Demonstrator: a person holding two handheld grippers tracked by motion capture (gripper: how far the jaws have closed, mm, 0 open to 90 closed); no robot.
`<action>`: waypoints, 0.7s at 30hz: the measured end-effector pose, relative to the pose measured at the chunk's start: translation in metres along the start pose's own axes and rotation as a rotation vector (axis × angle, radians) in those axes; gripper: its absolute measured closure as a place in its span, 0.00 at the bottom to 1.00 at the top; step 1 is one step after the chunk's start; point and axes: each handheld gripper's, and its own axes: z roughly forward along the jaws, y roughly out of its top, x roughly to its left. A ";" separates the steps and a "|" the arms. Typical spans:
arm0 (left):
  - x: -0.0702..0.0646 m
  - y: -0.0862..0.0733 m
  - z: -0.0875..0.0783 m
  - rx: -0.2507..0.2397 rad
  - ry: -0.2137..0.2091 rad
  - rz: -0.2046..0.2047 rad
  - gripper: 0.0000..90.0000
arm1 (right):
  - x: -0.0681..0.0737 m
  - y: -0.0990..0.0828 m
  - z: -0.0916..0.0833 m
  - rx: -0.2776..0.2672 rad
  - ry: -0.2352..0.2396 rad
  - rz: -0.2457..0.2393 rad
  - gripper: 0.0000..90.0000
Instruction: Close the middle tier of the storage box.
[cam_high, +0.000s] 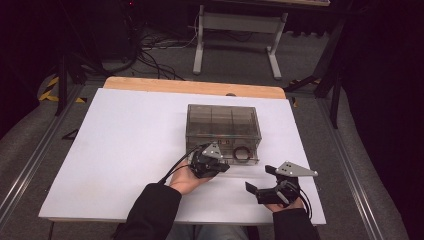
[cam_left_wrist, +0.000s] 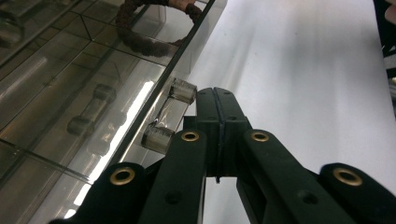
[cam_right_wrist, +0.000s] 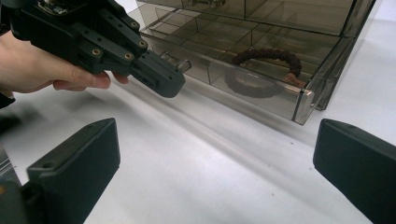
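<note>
A smoky clear drawer box stands mid-table. Its bottom drawer is slid out toward me, and a dark brown braided ring lies inside it. My left gripper is shut with nothing between its jaws. Its tip rests right beside the drawer's clear bar handle, to the handle's right. My right gripper is held wide open and empty, low over the white tabletop, in front of the drawer's right end.
The white sheet covers a wooden table whose far edge shows. Metal rails run along both sides. Beyond the table, cables and a white stand sit on the floor. The box's upper compartments are closed.
</note>
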 end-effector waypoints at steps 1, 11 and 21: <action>0.000 0.000 0.000 -0.001 -0.001 -0.002 1.00 | 0.000 0.000 0.000 0.000 0.000 0.000 0.01; 0.004 0.000 0.001 -0.017 0.007 -0.018 1.00 | 0.000 0.000 0.000 0.000 0.001 0.000 0.01; 0.009 -0.001 0.002 -0.039 0.010 -0.039 1.00 | 0.000 0.000 0.001 -0.002 0.004 0.001 0.01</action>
